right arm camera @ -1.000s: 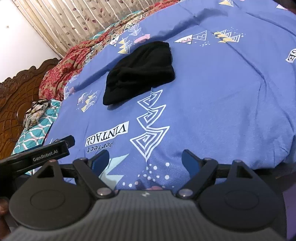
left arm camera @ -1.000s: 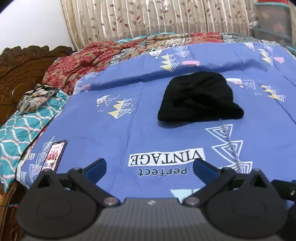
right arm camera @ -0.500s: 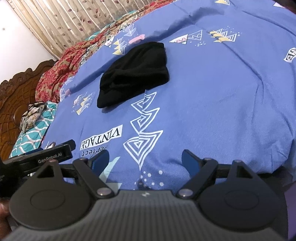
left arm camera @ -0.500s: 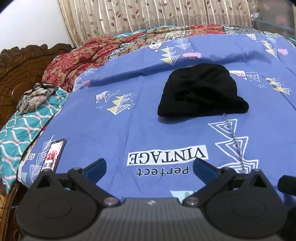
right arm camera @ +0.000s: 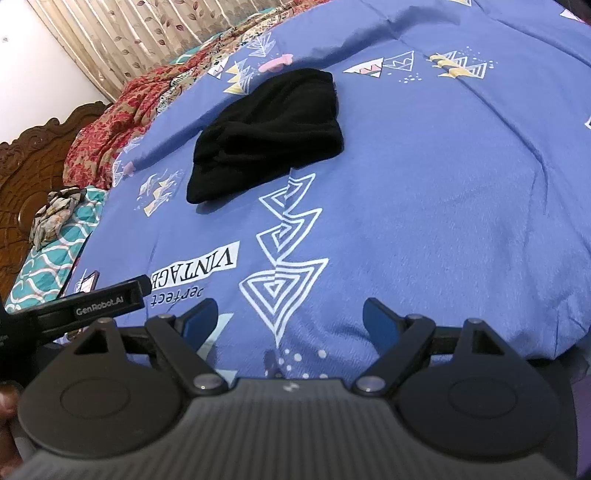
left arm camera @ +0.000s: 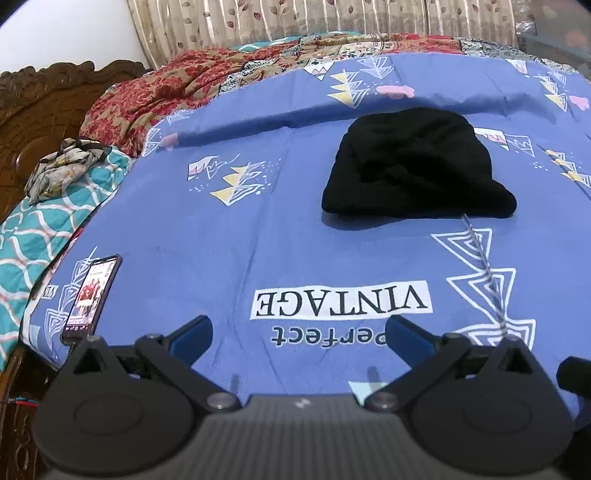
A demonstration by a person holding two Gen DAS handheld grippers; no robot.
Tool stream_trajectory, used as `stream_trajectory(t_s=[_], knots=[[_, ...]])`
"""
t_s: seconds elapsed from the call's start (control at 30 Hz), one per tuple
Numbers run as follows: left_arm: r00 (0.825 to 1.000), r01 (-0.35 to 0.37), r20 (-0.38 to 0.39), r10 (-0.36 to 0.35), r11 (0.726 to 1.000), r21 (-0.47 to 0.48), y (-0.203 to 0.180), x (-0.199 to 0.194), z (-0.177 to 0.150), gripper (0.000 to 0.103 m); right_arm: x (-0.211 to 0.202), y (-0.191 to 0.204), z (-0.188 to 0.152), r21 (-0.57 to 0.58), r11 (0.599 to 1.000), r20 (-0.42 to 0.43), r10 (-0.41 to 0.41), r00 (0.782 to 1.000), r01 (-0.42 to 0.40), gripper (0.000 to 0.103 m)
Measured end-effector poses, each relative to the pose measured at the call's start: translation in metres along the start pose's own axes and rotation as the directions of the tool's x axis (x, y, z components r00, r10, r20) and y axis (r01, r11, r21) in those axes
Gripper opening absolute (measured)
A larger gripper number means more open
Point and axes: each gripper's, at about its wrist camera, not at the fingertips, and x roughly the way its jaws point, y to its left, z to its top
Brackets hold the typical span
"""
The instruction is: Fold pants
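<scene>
Black pants [left arm camera: 413,166] lumpy, bundled on blue bedsheet [left arm camera: 258,229] (printed, smooth).

Pants [left arm camera: 413,170] lie bundled on the bedsheet [left arm camera: 236,236], toward its middle, well ahead of both grippers. Printed lettering [left arm camera: 340,299] on the sheet sits between pants and left gripper [left arm camera: 297,334], nearer the gripper. Phone [left arm camera: 92,295] flat on the sheet at its left edge, just ahead-left of the left gripper. Pillow [left arm camera: 44,229] beyond that edge, further left; crumpled cloth [left arm camera: 62,166] on top of it. Quilt [left arm camera: 177,88] behind the sheet's far-left corner, headboard [left arm camera: 40,107] left of it, curtain [left arm camera: 295,18] along the back. Right gripper [right arm camera: 291,321] at the sheet's near edge, left gripper's body just to its left; both spread wide, over bare sheet
</scene>
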Motion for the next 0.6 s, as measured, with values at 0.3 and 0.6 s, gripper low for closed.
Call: stream_trajectory(t_s=[0.3, 0.6], knots=[[1.0, 0.009, -0.03, -0.009, 1.0, 0.008, 0.0017, 0.0106, -0.0005, 0.103, 0.0076, 0.0029, -0.0025, 0.014, 1.0, -0.026, -0.009, 1.0, 0.01, 0.087], [0.999, 0.024, -0.04, -0.024, 1.0, 0.016, -0.0022, 0.0106, -0.0016, 0.103, 0.0073, 0.001, -0.005, 0.033, 0.999, -0.03, -0.007, 1.0, 0.008, 0.087]])
